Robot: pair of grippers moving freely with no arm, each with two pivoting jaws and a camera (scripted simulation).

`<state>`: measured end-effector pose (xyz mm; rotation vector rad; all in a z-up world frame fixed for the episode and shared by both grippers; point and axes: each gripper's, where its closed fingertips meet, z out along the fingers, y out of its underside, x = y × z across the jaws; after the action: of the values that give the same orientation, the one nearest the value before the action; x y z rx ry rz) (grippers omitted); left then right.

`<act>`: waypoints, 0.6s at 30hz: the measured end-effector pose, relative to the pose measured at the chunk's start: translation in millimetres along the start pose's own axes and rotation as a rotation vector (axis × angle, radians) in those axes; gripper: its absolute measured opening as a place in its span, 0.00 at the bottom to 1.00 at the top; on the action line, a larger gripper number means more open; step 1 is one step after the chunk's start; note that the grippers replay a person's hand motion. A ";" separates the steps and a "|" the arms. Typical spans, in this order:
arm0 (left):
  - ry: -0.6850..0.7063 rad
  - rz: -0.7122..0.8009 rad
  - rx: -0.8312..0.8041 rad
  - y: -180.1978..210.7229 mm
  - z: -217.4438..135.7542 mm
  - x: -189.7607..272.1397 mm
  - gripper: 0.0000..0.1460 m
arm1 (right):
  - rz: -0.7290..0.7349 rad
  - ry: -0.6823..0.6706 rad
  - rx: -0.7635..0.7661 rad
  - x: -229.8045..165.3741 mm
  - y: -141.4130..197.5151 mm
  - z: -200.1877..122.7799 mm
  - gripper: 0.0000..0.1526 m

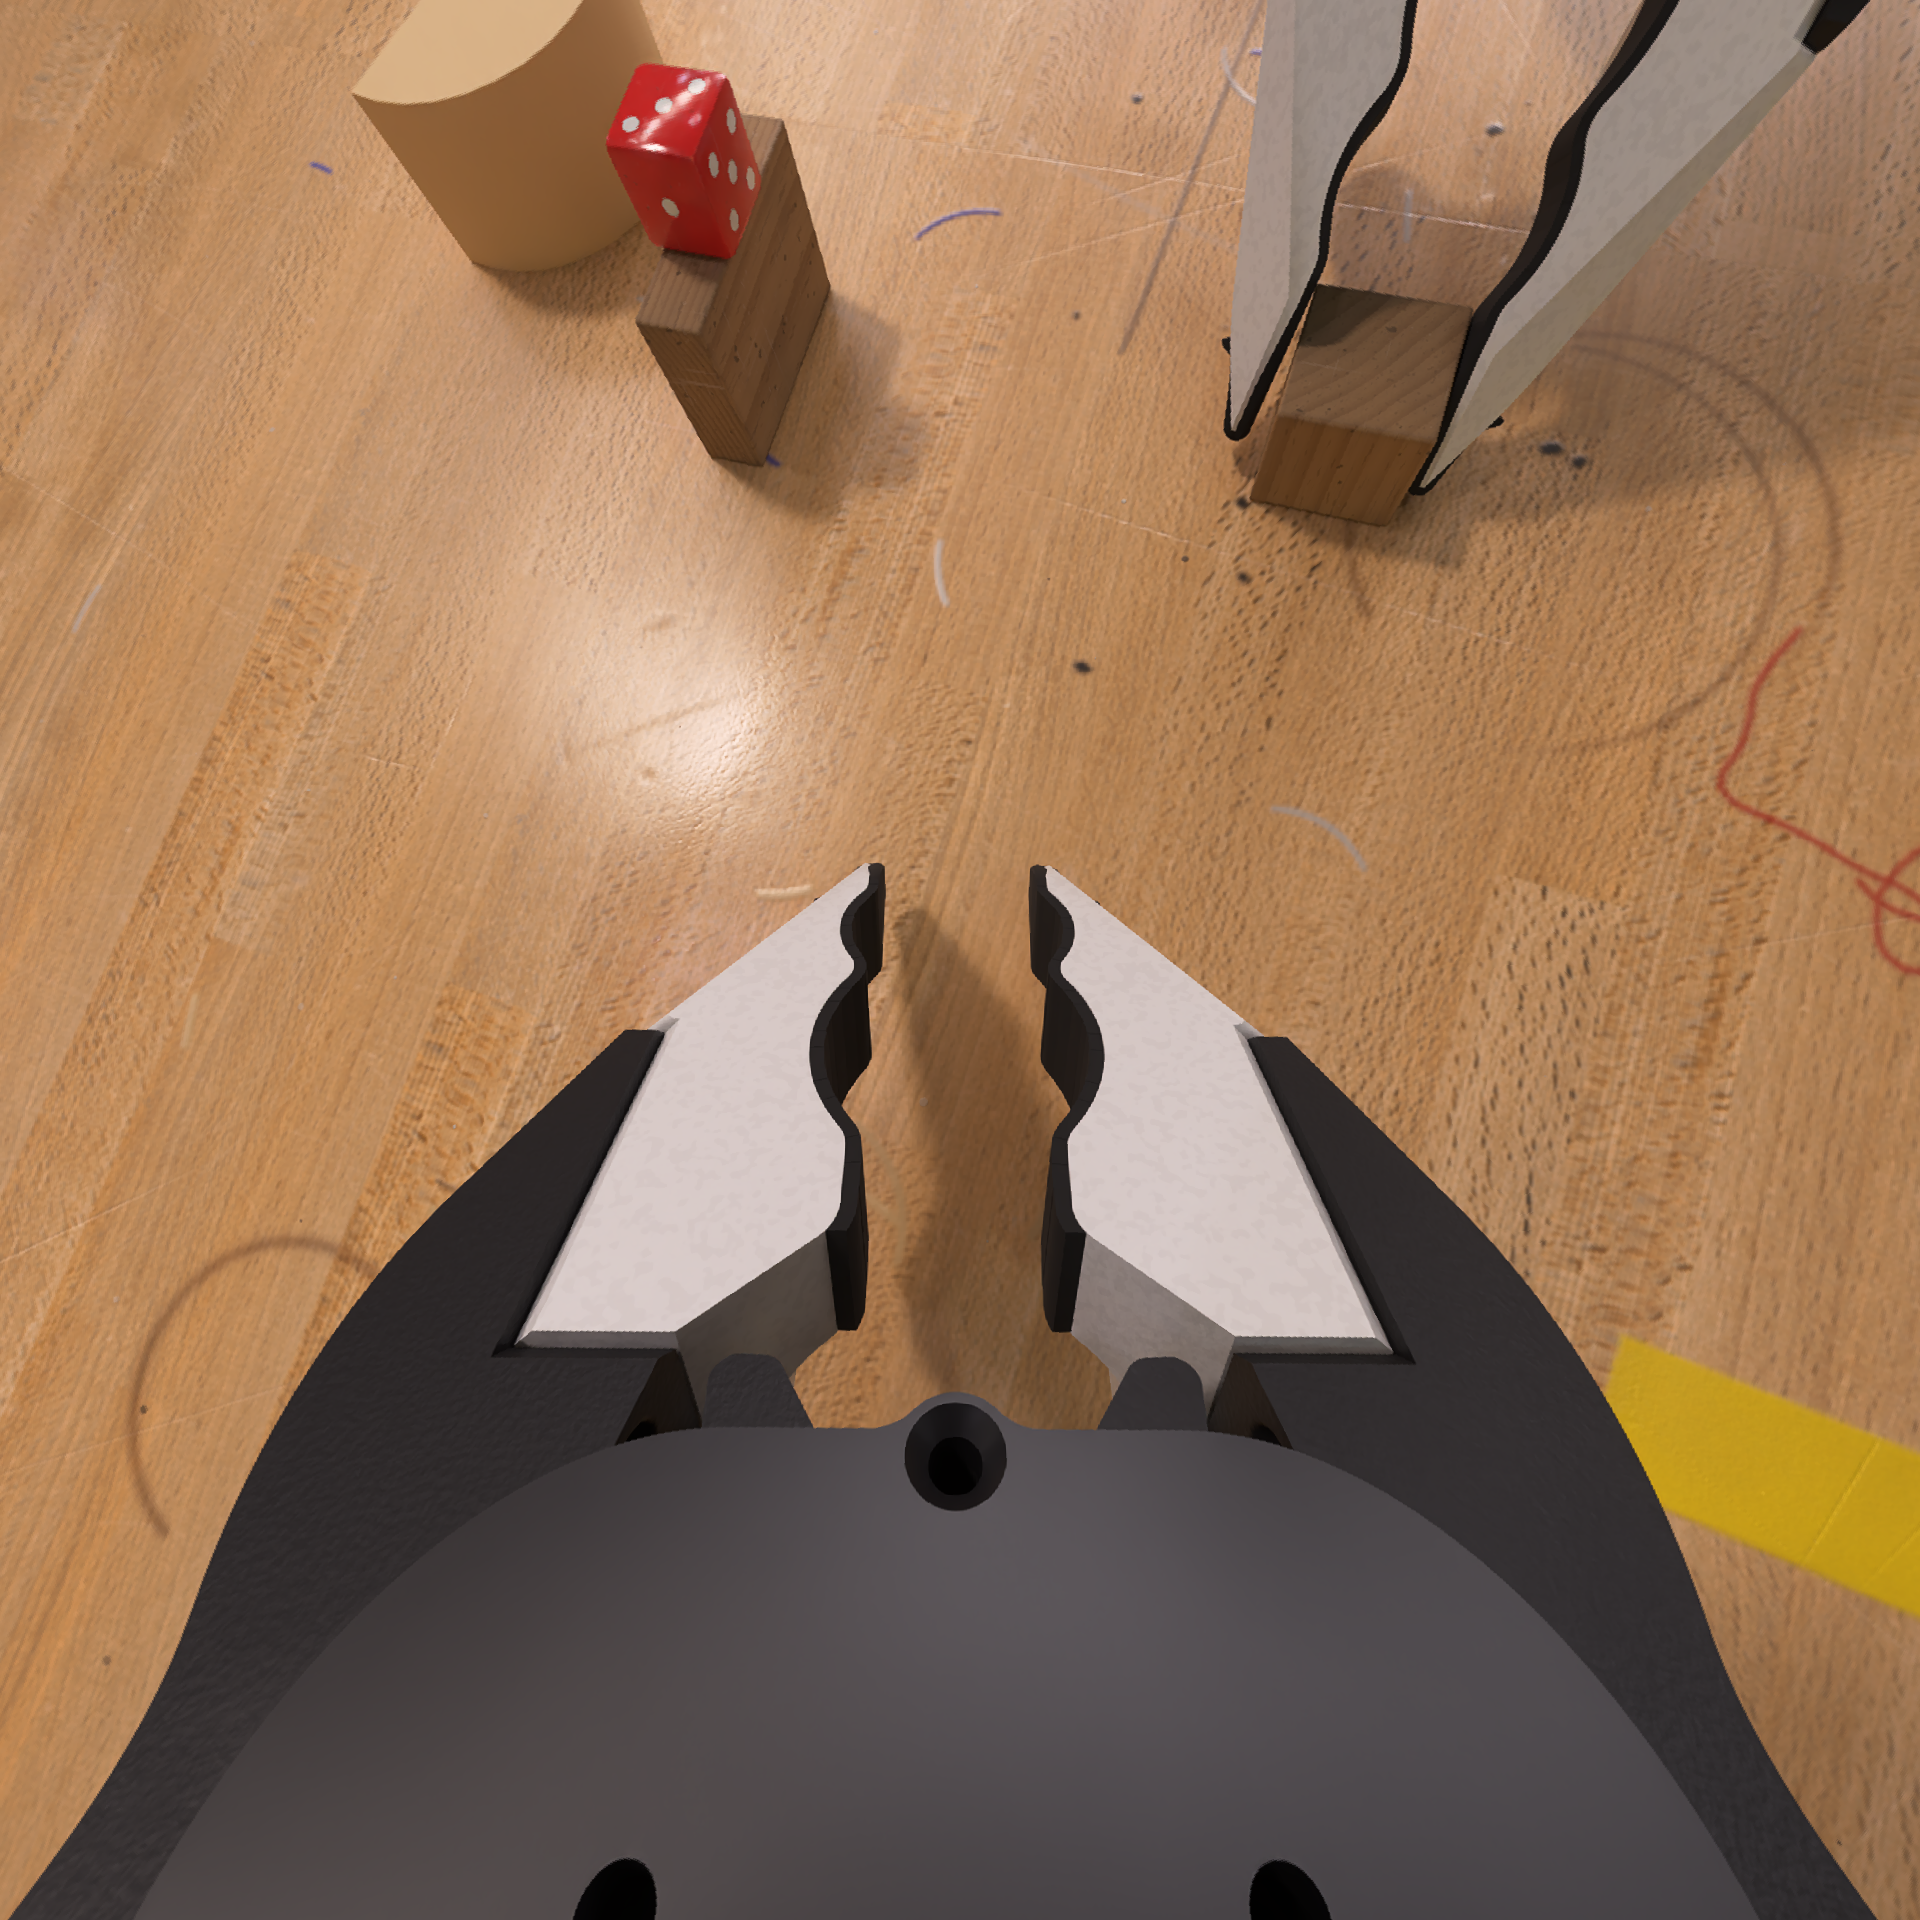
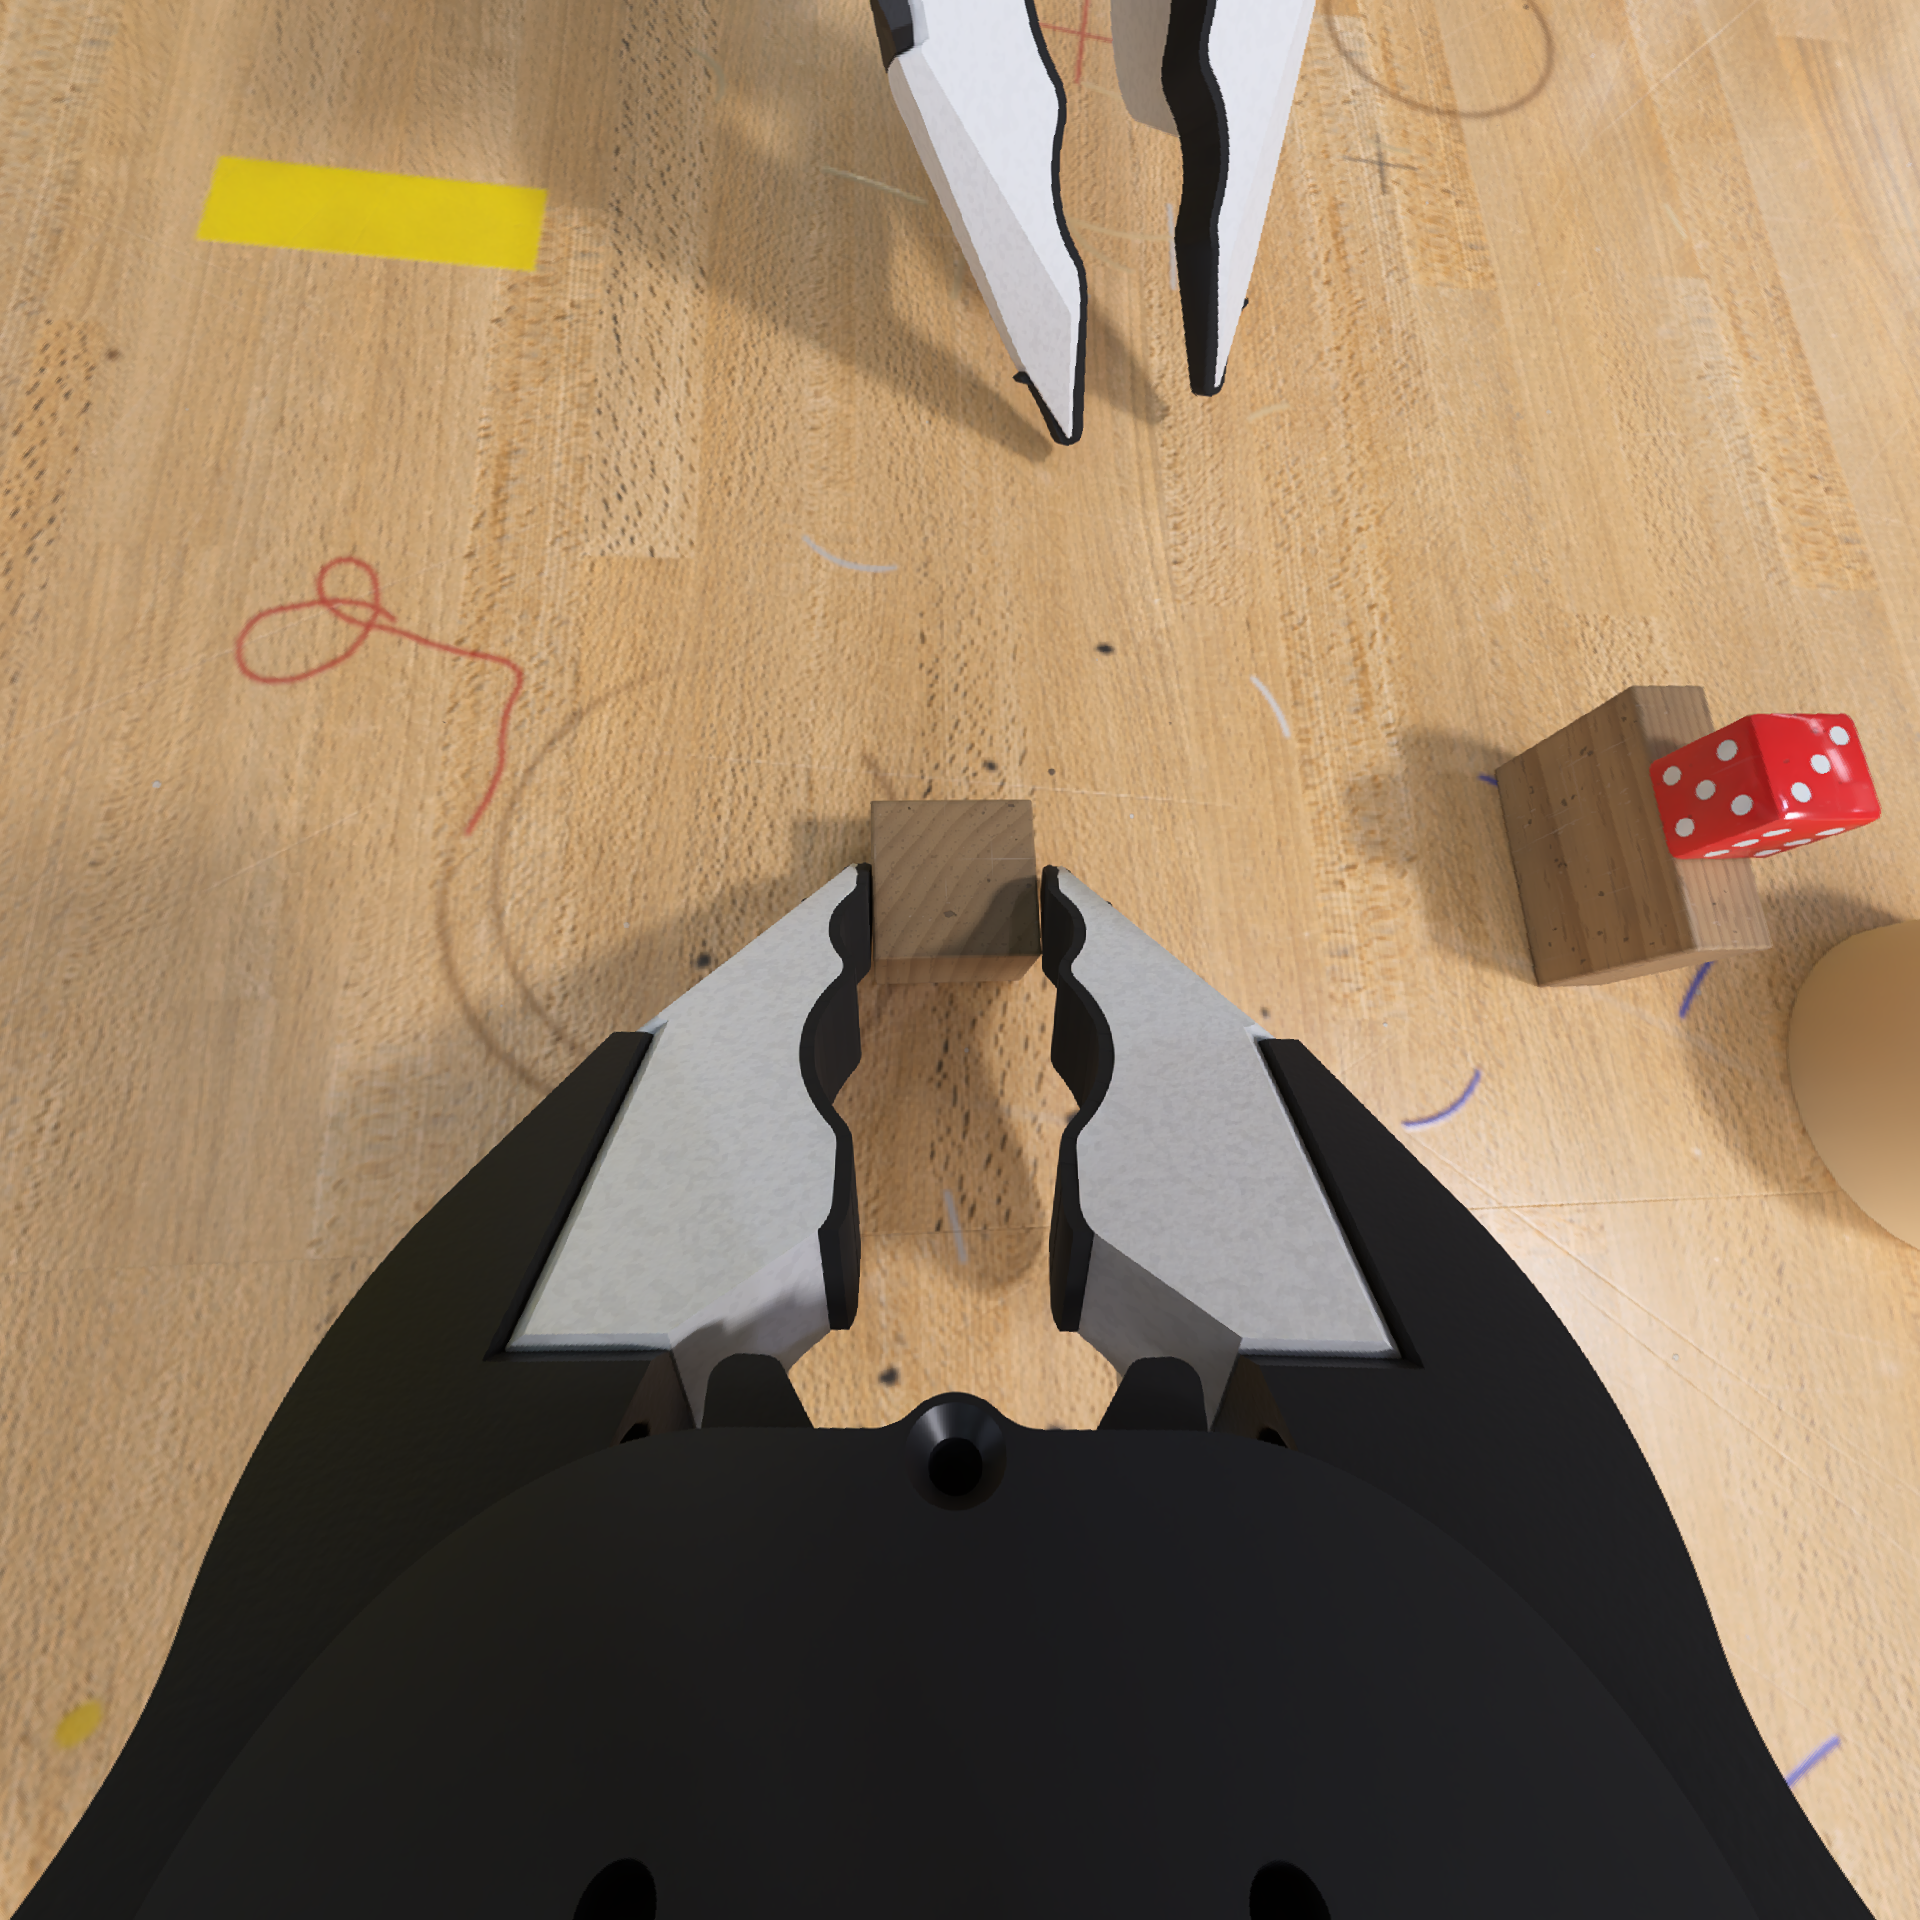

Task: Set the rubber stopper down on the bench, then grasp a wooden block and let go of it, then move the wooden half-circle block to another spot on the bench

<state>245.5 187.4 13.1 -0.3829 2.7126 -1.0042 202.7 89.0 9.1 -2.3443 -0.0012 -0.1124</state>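
My right gripper [image 2: 954,883] is shut on a small wooden cube [image 2: 951,904] that rests on the bench; the cube sits between its fingertips. The left wrist view shows the same grip, with the right gripper [image 1: 1330,457] astride the cube [image 1: 1371,364]. My left gripper [image 1: 956,883] is open and empty, low over bare bench; it also shows in the right wrist view [image 2: 1135,410]. The pale wooden half-circle block [image 1: 499,135] stands far left and shows at the right edge of the right wrist view [image 2: 1870,1081]. No rubber stopper is in view.
A darker oblong wooden block [image 1: 743,332] lies next to the half-circle block, with a red die [image 1: 686,156] on top; both show in the right wrist view, block [image 2: 1590,852] and die [image 2: 1766,784]. Yellow tape [image 2: 374,213] and a red scribble [image 2: 364,634] mark the bench.
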 end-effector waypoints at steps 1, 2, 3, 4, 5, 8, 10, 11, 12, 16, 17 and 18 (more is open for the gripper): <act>0.000 0.000 0.001 0.1 0.1 0.0 0.19 | 0.001 -0.001 0.000 0.0 0.0 0.0 0.21; 0.000 0.000 0.001 0.1 0.2 0.0 0.19 | 0.002 -0.002 0.000 0.0 0.0 0.0 0.21; 0.000 0.000 0.002 0.2 0.3 0.0 0.19 | 0.002 -0.002 0.000 -0.1 0.0 -0.1 0.21; -0.001 0.000 0.002 0.2 0.3 -0.1 0.19 | 0.003 -0.003 0.000 -0.1 0.0 -0.1 0.21; -0.001 0.000 0.002 0.3 0.4 -0.1 0.19 | 0.003 -0.003 0.000 -0.1 0.1 -0.2 0.21; 0.000 0.001 0.000 0.3 0.3 -0.2 0.19 | 0.003 -0.002 0.000 -0.2 0.1 -0.4 0.21; 0.001 0.003 -0.002 0.4 0.3 -0.3 0.19 | 0.003 -0.002 0.000 -0.3 0.1 -0.5 0.21; 0.001 0.003 -0.003 0.5 0.3 -0.3 0.19 | 0.003 -0.002 0.001 -0.3 0.1 -0.6 0.21; 0.000 0.003 -0.004 0.5 0.3 -0.3 0.19 | 0.003 -0.003 0.001 -0.3 0.1 -0.6 0.21; 0.000 0.003 -0.006 1.0 0.4 -0.3 0.19 | 0.004 -0.004 0.001 -0.4 0.1 -0.9 0.21; 0.001 0.003 -0.006 1.0 0.4 -0.3 0.19 | 0.005 -0.004 0.002 -0.5 0.1 -1.0 0.21; 0.001 0.003 -0.006 1.1 0.4 -0.4 0.19 | 0.006 -0.006 0.002 -0.5 0.2 -1.2 0.21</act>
<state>245.7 188.0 12.1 -0.3795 2.7167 -0.9955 202.2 88.0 9.8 -2.3423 0.0024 -0.1031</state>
